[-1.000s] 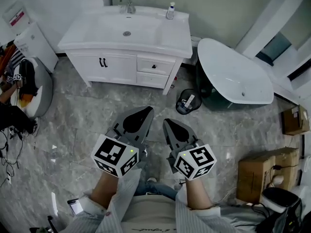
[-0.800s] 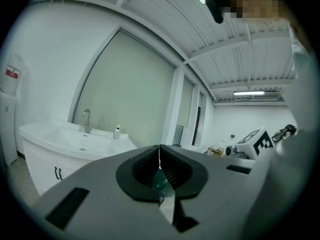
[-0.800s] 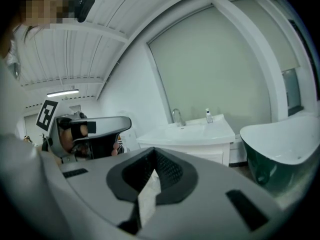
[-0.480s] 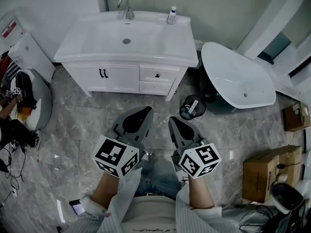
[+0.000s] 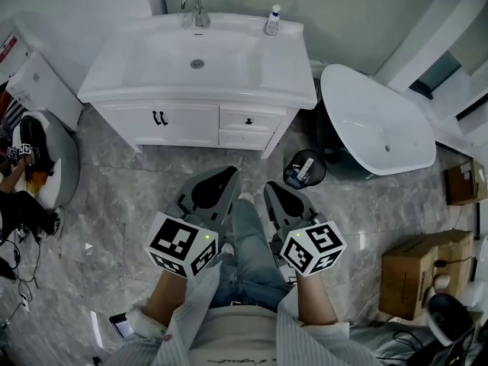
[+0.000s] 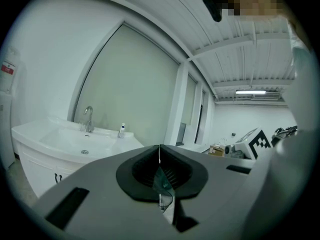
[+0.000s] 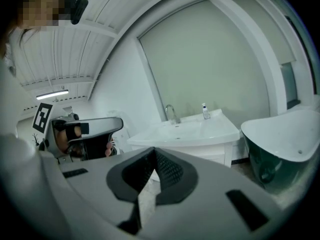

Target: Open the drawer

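Left gripper [image 5: 230, 172]: my jaws pressed together, empty.
Right gripper [image 5: 269, 186]: my jaws together too, empty.
Drawer [image 5: 248, 119]: shut, black knob, right side of vanity [image 5: 191, 125], well apart from both.
Red label [image 5: 7, 47]: too small to read.

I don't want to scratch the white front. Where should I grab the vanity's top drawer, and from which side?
Take the dark handle at the middle of the top drawer, coming straight at its front. It is the only part standing out from the flat, shut front, and the counter overhangs the top edge.
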`<act>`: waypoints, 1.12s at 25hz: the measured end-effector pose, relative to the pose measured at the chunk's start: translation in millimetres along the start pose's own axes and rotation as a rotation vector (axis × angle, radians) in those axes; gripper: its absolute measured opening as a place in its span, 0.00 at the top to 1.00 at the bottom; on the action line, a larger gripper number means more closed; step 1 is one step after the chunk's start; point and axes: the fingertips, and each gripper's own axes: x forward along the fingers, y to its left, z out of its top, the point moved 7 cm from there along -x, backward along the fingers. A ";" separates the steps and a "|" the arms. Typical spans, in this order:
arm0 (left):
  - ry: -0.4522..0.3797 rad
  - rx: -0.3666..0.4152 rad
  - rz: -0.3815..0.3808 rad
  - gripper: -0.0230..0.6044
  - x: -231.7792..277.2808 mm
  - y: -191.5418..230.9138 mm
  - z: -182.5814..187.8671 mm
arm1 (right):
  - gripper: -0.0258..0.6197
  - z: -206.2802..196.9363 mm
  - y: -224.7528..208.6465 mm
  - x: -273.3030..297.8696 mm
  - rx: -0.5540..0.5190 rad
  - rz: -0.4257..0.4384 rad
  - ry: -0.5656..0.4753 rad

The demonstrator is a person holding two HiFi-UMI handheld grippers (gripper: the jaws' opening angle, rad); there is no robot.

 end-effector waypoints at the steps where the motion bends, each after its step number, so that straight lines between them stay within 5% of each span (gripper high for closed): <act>1: -0.003 0.000 0.003 0.94 5.8 4.8 1.7 | 0.95 2.2 -4.5 6.2 0.001 0.003 0.002; 28: 0.020 -0.002 0.100 0.94 212.2 101.8 50.0 | 0.95 110.0 -163.9 159.4 -0.022 0.078 0.058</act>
